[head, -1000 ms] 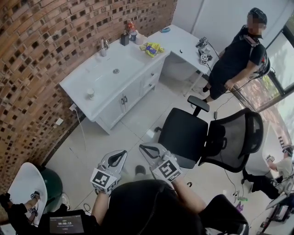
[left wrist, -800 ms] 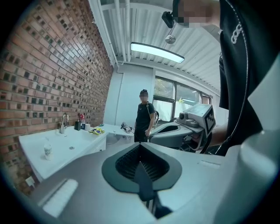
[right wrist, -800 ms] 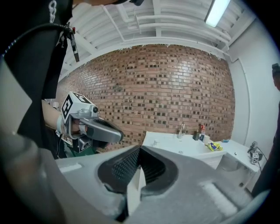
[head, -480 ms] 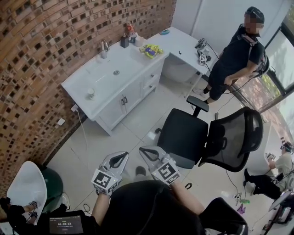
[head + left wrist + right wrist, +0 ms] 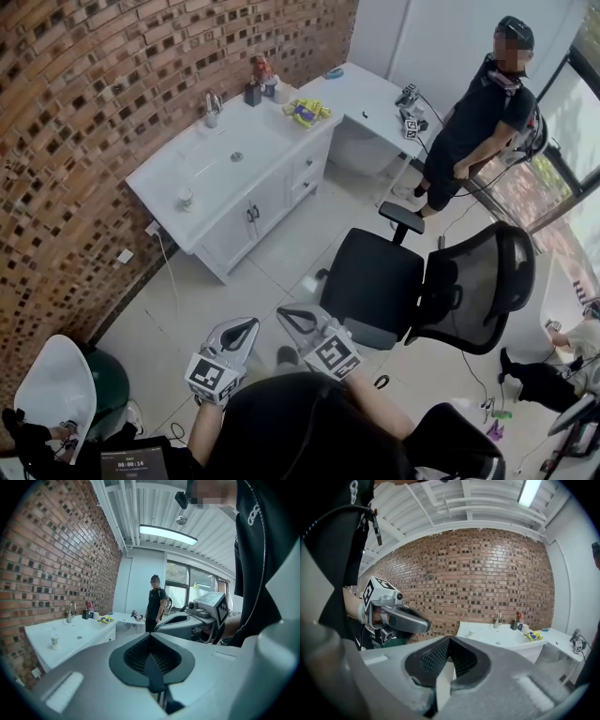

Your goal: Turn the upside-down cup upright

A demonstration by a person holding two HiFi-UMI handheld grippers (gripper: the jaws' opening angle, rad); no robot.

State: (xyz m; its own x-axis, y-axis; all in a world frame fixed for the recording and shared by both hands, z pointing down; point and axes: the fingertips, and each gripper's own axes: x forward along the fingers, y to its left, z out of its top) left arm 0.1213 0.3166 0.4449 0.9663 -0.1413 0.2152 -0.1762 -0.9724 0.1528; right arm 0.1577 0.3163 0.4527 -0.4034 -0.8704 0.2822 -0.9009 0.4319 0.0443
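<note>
From the head we look steeply down on the distant white vanity (image 5: pixel 211 173). The left gripper (image 5: pixel 151 641) and right gripper (image 5: pixel 449 640) cameras look nearly level, sharing that vanity.

This looks like a test room or a lab, partly set up as a washroom, and not a real home. A brick wall (image 5: pixel 84 112) stands behind a white bench (image 5: pixel 164 178) with a sink (image 5: pixel 223 155), a tap (image 5: pixel 214 101) and some bottles (image 5: pixel 258 80). Yet an office chair (image 5: pixel 412 281) stands on the tiled floor (image 5: pixel 281 234). A second bench (image 5: pixel 361 89) in the corner carries devices with marker cubes (image 5: pixel 410 120), and a person (image 5: pixel 473 122) stands beside it. Large windows (image 5: pixel 567 122) and a strip light (image 5: pixel 168 535) under a bare ribbed ceiling (image 5: pixel 154 508) fit a workplace.
</note>
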